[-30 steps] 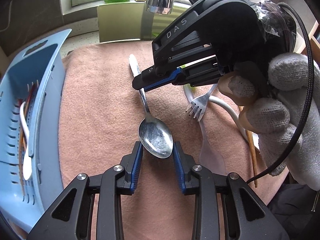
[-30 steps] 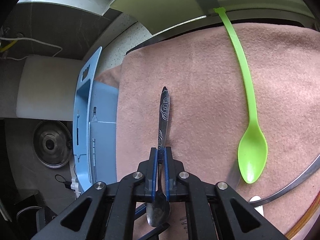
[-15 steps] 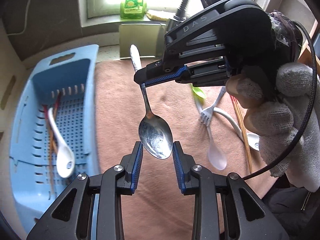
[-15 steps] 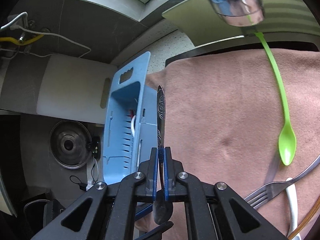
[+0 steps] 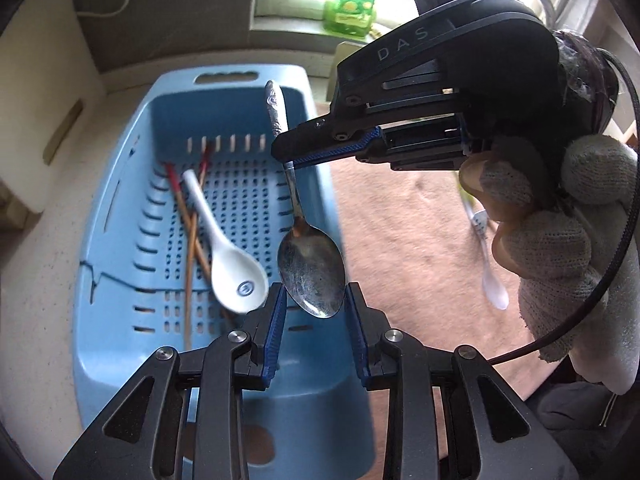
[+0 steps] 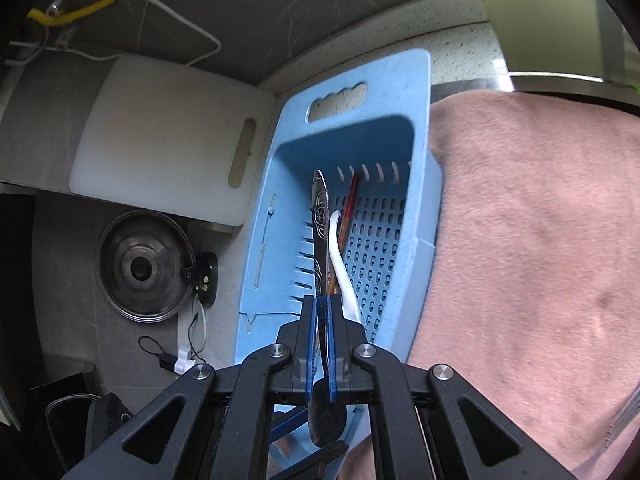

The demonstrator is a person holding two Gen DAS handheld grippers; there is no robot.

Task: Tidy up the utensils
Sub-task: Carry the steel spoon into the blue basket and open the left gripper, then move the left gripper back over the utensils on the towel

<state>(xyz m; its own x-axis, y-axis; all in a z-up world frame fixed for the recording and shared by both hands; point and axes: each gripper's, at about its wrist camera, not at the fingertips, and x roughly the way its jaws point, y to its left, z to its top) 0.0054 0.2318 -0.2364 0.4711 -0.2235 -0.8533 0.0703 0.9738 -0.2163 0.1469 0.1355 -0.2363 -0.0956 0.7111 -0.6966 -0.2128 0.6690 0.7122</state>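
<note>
My right gripper (image 5: 288, 158) (image 6: 319, 312) is shut on the handle of a metal spoon (image 5: 310, 268) (image 6: 320, 216) and holds it in the air over the blue basket (image 5: 120, 216) (image 6: 420, 92). The spoon's bowl hangs between the open jaws of my left gripper (image 5: 315, 300), which does not clamp it. In the basket lie a white ceramic spoon (image 5: 224, 248) (image 6: 340, 256) and wooden chopsticks (image 5: 190, 240).
A pink towel (image 5: 408, 240) (image 6: 540, 220) lies right of the basket, with a translucent plastic spoon (image 5: 490, 272) on it. A white cutting board (image 6: 160, 136) and a pot lid (image 6: 140, 268) lie left of the basket. A green bottle (image 5: 354, 0) stands on the window sill.
Both grippers moved left from over the towel to over the blue basket, the right one carrying the metal spoon. The left gripper's jaws stayed open around the bowl.
</note>
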